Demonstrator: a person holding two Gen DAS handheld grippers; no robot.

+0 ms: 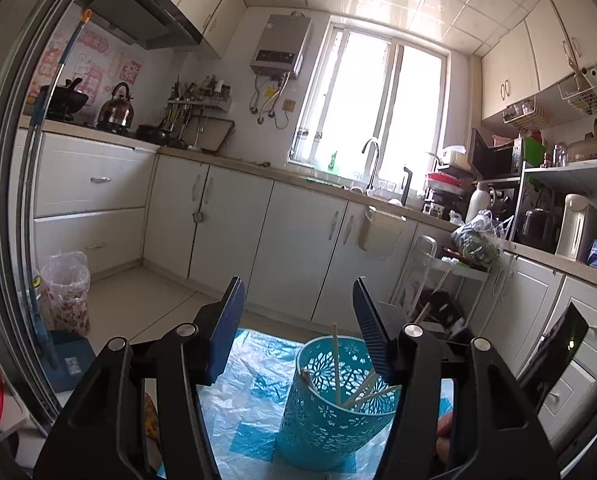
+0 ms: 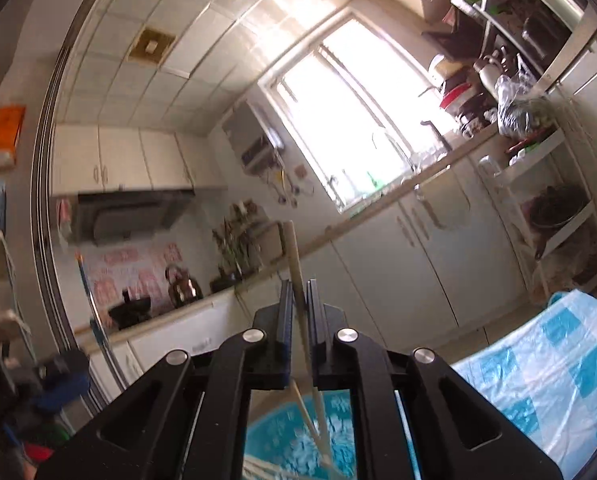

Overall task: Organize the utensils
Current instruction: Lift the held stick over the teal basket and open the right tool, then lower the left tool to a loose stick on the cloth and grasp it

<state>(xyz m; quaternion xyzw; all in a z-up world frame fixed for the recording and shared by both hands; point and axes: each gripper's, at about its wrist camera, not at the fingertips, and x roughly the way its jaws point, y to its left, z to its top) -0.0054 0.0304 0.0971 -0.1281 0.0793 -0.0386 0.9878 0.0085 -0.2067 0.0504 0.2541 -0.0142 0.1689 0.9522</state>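
Observation:
A teal perforated holder (image 1: 334, 404) stands on a blue-and-white plastic sheet (image 1: 250, 408) and holds several pale chopsticks (image 1: 335, 364). My left gripper (image 1: 298, 300) is open and empty, its jaws spread wide just above and behind the holder's rim. My right gripper (image 2: 298, 292) is shut on a single pale chopstick (image 2: 294, 256) that sticks up past the fingertips and runs down toward the teal holder (image 2: 298, 440) below. The right gripper also shows as a dark shape at the right of the left wrist view (image 1: 554, 348).
White kitchen cabinets (image 1: 290, 248) and a counter with a sink run behind the sheet. A wire rack (image 1: 454, 280) with bags stands at the right. A lined bin (image 1: 66, 292) sits on the floor at left. The plastic sheet also shows in the right wrist view (image 2: 546, 368).

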